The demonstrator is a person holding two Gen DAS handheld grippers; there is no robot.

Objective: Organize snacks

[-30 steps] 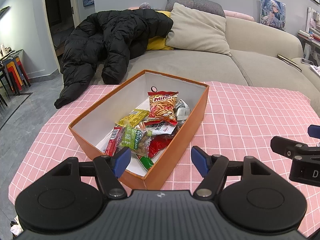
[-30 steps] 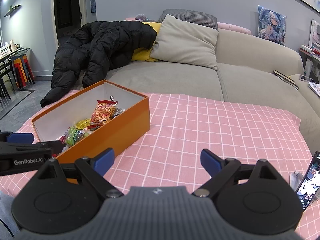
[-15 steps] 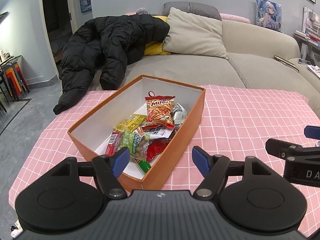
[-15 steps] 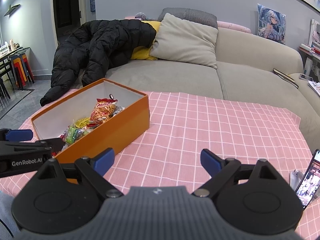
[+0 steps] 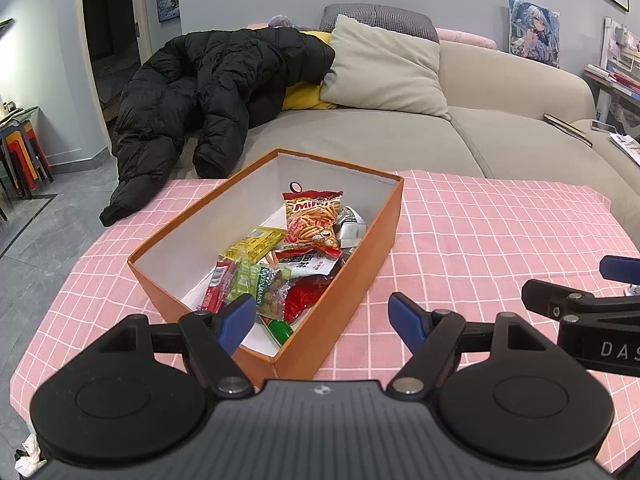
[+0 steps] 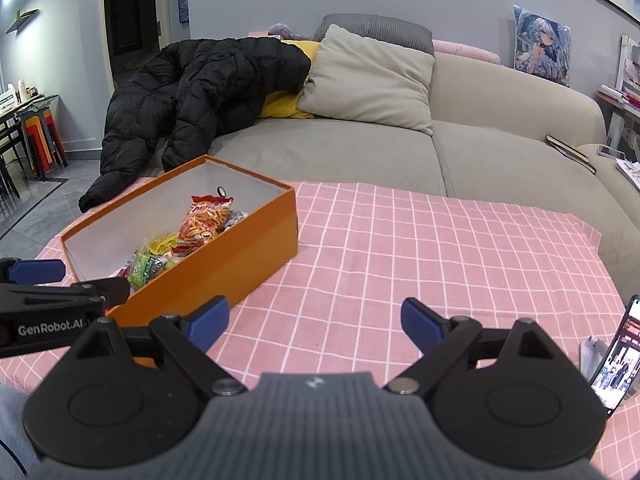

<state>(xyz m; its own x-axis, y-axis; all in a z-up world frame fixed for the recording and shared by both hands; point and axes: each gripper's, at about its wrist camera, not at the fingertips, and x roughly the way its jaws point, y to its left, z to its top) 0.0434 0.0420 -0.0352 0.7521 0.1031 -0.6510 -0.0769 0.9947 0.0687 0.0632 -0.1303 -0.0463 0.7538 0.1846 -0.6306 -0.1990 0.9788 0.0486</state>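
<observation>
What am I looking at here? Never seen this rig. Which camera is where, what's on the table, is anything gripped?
There is no robot arm. A person holds one two-finger gripper in each hand, and each gripper carries a fisheye camera looking forward along its fingers.

The left wrist view shows the left gripper, its blue-tipped fingers spread wide with nothing between them. The right gripper pokes in at that view's right edge. The right wrist view shows the right gripper, also open and empty.

Both face a table under a pink checked cloth. On it stands an open orange box with the snacks inside: a red Mimi packet, a yellow packet, a green raisin packet and others. A lit phone sits at the right edge. Behind is a sofa with a black jacket.
</observation>
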